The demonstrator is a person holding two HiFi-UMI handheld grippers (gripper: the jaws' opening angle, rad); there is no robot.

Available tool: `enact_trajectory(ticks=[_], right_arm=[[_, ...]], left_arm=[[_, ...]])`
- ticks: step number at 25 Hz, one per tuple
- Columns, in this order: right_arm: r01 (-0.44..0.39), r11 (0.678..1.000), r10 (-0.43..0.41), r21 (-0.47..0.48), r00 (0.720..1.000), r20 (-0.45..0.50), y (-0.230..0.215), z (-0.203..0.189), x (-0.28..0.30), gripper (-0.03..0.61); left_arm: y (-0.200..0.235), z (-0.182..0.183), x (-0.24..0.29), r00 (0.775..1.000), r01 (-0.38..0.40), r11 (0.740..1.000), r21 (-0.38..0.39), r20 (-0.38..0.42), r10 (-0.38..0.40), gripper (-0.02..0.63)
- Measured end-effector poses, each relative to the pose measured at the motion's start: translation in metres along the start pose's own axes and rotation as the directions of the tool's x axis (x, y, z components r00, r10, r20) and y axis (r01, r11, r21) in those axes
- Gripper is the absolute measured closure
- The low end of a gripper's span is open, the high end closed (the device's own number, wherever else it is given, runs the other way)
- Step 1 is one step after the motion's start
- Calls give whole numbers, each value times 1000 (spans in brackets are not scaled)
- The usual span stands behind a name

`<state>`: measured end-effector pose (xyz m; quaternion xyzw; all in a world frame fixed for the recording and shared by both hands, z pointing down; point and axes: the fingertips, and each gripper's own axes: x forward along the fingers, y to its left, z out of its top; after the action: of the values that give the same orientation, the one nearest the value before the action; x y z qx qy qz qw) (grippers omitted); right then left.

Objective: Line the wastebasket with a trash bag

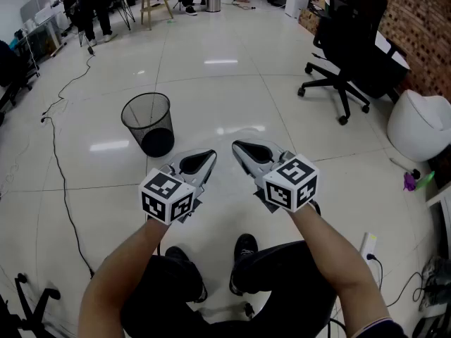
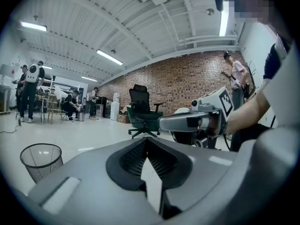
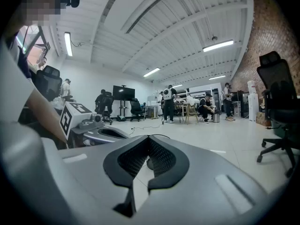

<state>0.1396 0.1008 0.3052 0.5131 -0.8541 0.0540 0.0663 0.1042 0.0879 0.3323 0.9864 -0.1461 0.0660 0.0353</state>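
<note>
- Wastebasket (image 1: pixel 135 118): standing upright on the floor, mesh showing bare; no trash bag appearing in any view.
- Left gripper (image 1: pixel 203 160), right gripper (image 1: pixel 245 151): hovering near the wastebasket, jaws clenched, grasping nothing.
- Progress: lining seemingly not begun; fetching and fitting the bag remaining.

Wastebasket (image 1: pixel 147 124) stood on floor (image 1: pixel 225 97) ahead & left of left gripper (image 1: pixel 210 155), right gripper (image 1: pixel 237 146) just beside that, office chair (image 1: pixel 350 44) far right, cable (image 1: pixel 62 171) along left.
</note>
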Motion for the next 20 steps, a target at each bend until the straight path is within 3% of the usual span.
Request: enact_trajectory(ticks=[8, 20], right_arm=[[20, 999, -22, -46, 999, -50, -34, -7, -12, 577], [96, 995, -95, -2, 989, -115, -100, -75, -18, 577]], left_arm=[[4, -28, 32, 999, -18, 1000, 15, -44, 18, 601], [32, -80, 58, 990, -91, 996, 25, -110, 93, 581]])
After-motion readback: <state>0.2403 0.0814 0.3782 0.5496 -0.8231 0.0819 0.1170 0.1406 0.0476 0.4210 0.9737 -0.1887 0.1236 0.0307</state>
